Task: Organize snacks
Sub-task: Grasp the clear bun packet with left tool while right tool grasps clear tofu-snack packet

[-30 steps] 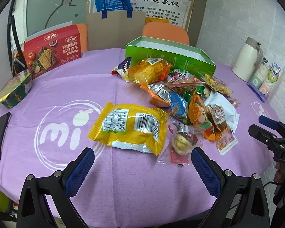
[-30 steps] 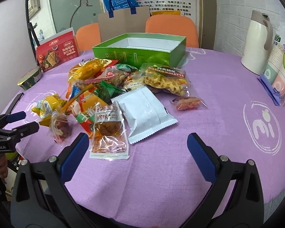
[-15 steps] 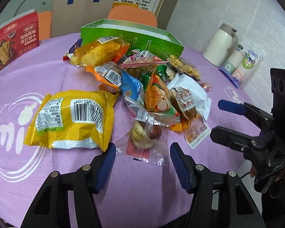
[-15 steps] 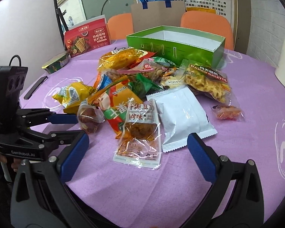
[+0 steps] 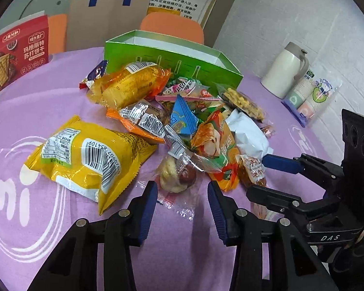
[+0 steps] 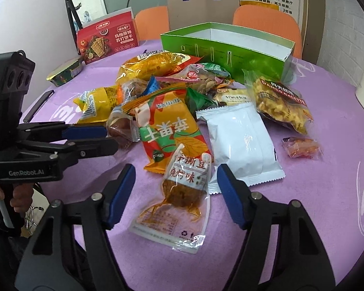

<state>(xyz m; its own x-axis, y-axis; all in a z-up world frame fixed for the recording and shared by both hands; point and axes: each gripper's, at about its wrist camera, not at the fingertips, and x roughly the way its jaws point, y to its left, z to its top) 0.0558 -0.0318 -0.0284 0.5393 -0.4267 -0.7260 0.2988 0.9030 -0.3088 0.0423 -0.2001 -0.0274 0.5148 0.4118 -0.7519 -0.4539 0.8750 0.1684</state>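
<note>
The left tongs (image 5: 180,197) stand open at a middling width, their blue pads on either side of a small clear-film packet holding a pale nut and a dark red date (image 5: 177,178), not yet touching it; the packet lies flat on the purple-clothed tabletop (image 5: 60,92) at the near edge of the snack heap. The right tongs (image 6: 176,184) are likewise open, empty, astride the near half of a clear flat pouch of brown dried tofu with red lettering (image 6: 182,191), which lies partly over an orange-and-green printed snack bag (image 6: 167,131) and just beside a plain white sealed pouch (image 6: 240,140). Both near items look light and soft: thin crinkly film likely to slip between smooth pads, so I judge the better hold to be across the filled bulge rather than on the flat sealed margin, which would fold and slide out. The nut-and-date packet is lumpy and should seat well; the tofu pouch is limp and will probably droop when lifted, and may drag the bag beneath it. Farther out lie a puffy yellow bag with barcodes (image 5: 85,160), air-filled and easily crushed, and an orange translucent bag of corn sticks (image 5: 131,84), brittle inside. Behind the heap stands the open green cardboard box with a white interior (image 5: 172,58), empty as far as can be seen and the likely destination.
</note>
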